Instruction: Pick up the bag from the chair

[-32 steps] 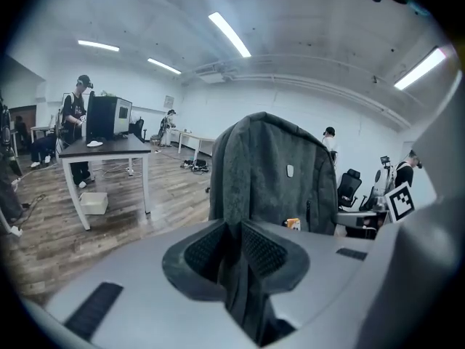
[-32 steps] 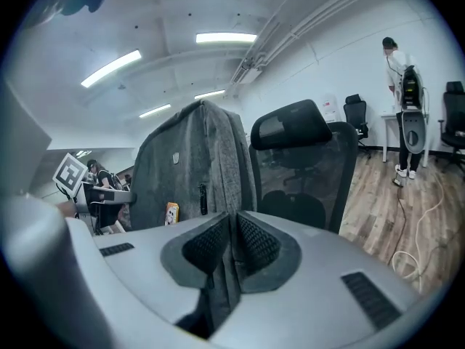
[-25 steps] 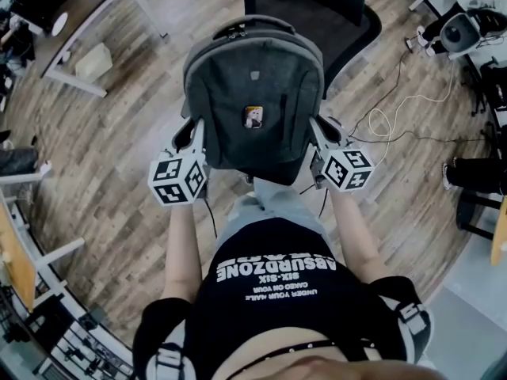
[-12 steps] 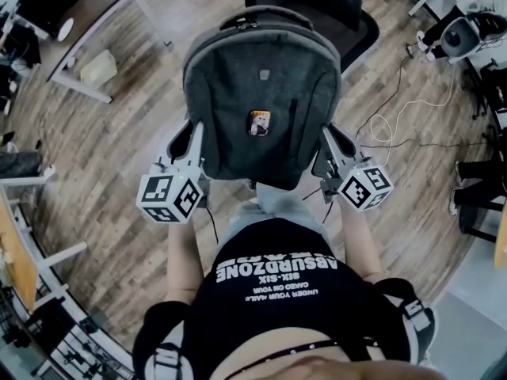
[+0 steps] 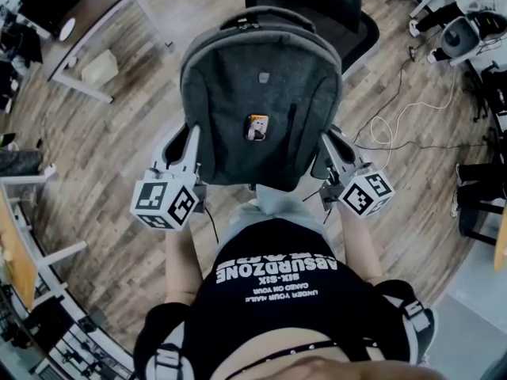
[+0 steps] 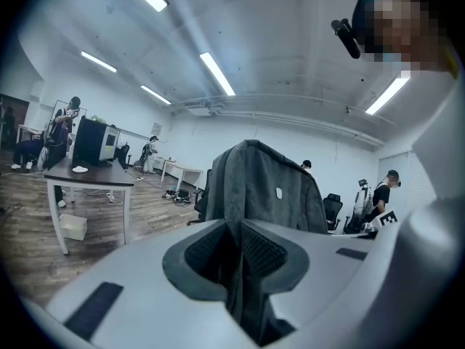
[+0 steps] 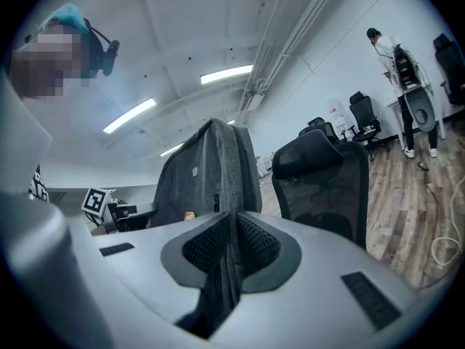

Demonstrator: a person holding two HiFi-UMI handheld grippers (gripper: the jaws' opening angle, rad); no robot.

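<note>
The dark grey fabric backpack (image 5: 261,85), a small orange badge (image 5: 255,127) on its front, hangs between the left gripper (image 5: 191,139) and right gripper (image 5: 331,145), each pinched nearly closed on its side fabric.

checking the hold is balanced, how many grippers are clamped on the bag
2. The left gripper is shut on the bag's left edge, the right gripper on its right edge; none seem hidden.

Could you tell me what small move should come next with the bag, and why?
Probably raise the backpack a little higher and draw it toward the person: the left gripper and right gripper are each shut on a side fold of its fabric, and the chair stands close behind it.
</note>
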